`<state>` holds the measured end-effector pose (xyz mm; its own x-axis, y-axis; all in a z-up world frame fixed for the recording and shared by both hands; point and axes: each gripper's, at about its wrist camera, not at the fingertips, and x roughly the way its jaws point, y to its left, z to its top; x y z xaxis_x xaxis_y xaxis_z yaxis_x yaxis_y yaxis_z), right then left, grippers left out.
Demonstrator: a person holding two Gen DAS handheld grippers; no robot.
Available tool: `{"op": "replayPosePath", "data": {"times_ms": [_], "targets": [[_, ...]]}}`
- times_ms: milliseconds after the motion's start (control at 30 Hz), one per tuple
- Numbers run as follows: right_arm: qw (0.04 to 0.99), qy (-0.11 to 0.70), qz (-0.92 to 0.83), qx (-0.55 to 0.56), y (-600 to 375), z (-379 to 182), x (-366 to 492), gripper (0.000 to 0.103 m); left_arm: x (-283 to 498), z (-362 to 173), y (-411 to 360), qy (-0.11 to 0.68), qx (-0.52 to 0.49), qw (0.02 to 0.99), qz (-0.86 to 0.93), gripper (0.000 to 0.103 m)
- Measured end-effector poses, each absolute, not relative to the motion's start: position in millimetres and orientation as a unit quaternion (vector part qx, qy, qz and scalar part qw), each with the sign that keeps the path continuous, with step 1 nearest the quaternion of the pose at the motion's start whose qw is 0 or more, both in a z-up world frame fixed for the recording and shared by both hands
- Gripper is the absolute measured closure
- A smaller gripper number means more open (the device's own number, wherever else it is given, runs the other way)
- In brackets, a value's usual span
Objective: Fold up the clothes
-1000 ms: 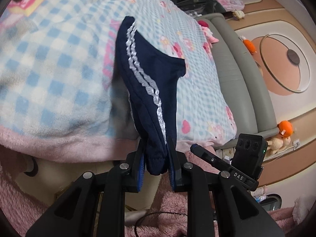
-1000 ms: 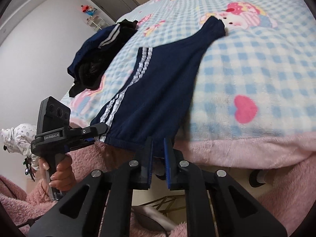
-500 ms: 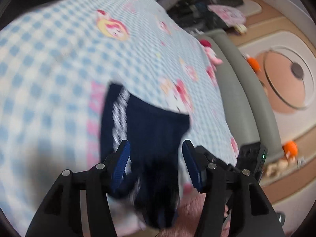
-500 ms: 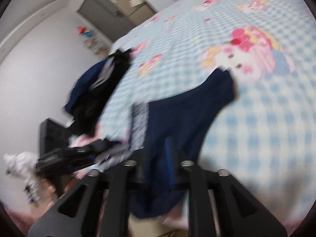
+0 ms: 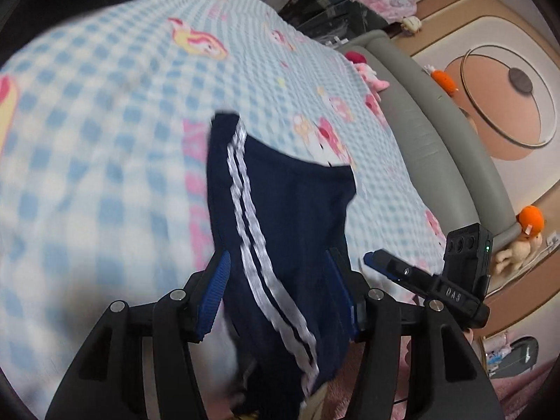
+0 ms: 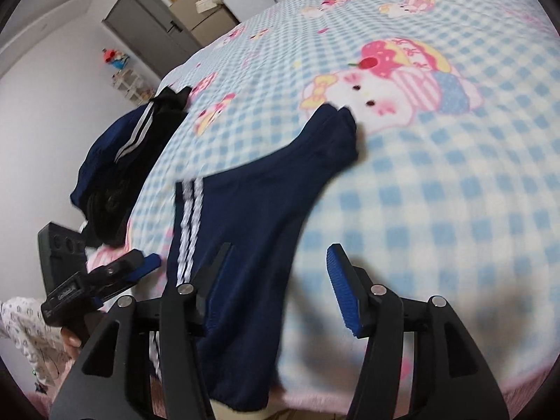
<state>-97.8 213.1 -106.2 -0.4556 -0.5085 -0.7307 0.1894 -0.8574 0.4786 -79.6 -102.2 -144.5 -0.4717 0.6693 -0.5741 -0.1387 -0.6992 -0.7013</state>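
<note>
Both sets of jaws, clamped a second ago on the hem of the navy-blue shorts with twin white side stripes [image 5: 280,217], have let go, and the shorts now lie spread on the bed.

In the left wrist view the left gripper [image 5: 280,287] sits at the bottom centre, jaws wide apart, with the striped hem lying loose between the blue pads, which do not press on it. At the lower right of that frame the right gripper [image 5: 385,262] shows.

In the right wrist view a heap of dark clothes [image 6: 119,161] lies at the left edge of the blue-and-white checked cartoon blanket [image 6: 437,192]. The shorts run from frame centre down to the bottom edge, hanging over the blanket's pink border. The right gripper's jaws are opening; the hem lies by its left finger [image 6: 210,280], unheld.
</note>
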Motion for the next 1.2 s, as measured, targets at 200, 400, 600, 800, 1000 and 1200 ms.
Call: {"op": "replayPosePath", "data": {"times_ms": [200, 400, 600, 800, 1000, 1200], "targets": [[0.229, -0.086, -0.836, 0.491, 187, -112, -57, 0.047, -48, -147, -94, -0.303, -0.463, 0.252, 0.794, 0.046], [0.214, -0.056, -0.828, 0.515, 180, -139, -35, 0.047, -22, -162, -87, -0.255, -0.514, 0.188, 0.798, 0.055], [0.221, -0.044, -0.845, 0.485, 187, -119, -15, 0.036, 0, -166, -91, -0.292, -0.525, 0.192, 0.776, 0.053], [0.219, -0.090, -0.800, 0.551, 198, -155, -18, 0.037, 6, -192, -84, -0.291, -0.574, 0.183, 0.744, 0.053], [0.232, -0.102, -0.789, 0.560, 202, -159, -18, 0.036, 4, -204, -90, -0.317, -0.577, 0.186, 0.730, 0.053], [0.249, -0.114, -0.778, 0.566, 192, -165, -22, 0.035, 0, -207, -80, -0.319, -0.577, 0.193, 0.727, 0.053]]}}
